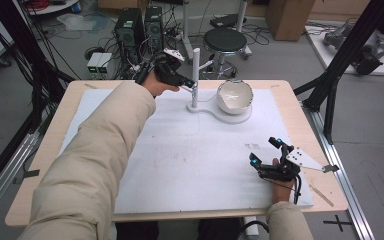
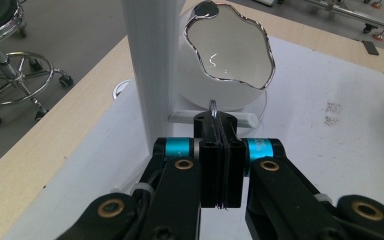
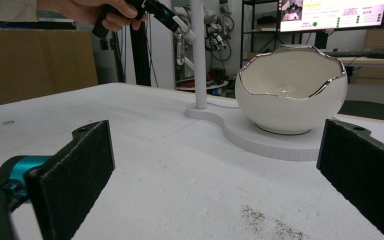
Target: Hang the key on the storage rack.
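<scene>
My left gripper (image 2: 219,150) pinches a thin ring (image 2: 214,106) beside the white post (image 2: 150,70), probably hanging it or taking it off; right gripper (image 1: 269,156) rests open on the counter (image 1: 45,145).

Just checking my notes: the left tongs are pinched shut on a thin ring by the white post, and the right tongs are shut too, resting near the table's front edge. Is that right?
Not quite: the right tongs are open, as the right gripper view shows, with both black pads wide apart. The rest holds: the left tongs are shut on a thin ring beside the white post, and the right tongs rest near the table's front edge.
</scene>
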`<state>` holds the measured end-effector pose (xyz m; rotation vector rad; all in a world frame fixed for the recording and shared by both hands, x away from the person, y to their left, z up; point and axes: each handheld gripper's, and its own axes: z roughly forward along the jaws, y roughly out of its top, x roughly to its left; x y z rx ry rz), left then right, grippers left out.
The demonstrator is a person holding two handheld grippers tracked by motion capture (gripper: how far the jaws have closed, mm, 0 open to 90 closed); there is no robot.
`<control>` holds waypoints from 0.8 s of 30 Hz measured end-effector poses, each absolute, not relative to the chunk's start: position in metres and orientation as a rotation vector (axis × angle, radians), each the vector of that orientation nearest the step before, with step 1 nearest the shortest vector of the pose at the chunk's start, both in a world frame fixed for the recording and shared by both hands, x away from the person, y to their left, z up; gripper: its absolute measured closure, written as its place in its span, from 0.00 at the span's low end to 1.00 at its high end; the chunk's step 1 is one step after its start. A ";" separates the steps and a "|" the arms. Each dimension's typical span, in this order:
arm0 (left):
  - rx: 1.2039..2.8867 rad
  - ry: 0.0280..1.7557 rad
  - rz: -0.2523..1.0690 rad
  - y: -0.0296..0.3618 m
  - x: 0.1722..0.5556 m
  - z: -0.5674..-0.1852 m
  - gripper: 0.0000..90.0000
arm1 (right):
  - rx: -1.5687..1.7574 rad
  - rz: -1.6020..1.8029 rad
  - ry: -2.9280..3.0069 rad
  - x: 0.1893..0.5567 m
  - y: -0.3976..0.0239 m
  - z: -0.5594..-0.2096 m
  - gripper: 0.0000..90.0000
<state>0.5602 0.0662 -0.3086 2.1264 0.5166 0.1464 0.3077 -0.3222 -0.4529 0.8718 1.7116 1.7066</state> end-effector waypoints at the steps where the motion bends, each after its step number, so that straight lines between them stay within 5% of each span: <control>1: 2.126 0.520 0.149 0.066 0.560 -0.309 0.99 | 0.872 1.707 1.712 0.308 -0.322 -0.453 0.01; 19: 2.134 0.560 0.159 0.065 0.566 -0.316 0.97 | 0.872 1.701 1.713 0.308 -0.322 -0.453 0.01; 24: 2.112 0.573 0.164 0.068 0.567 -0.316 0.90 | 0.878 1.701 1.715 0.308 -0.322 -0.453 0.01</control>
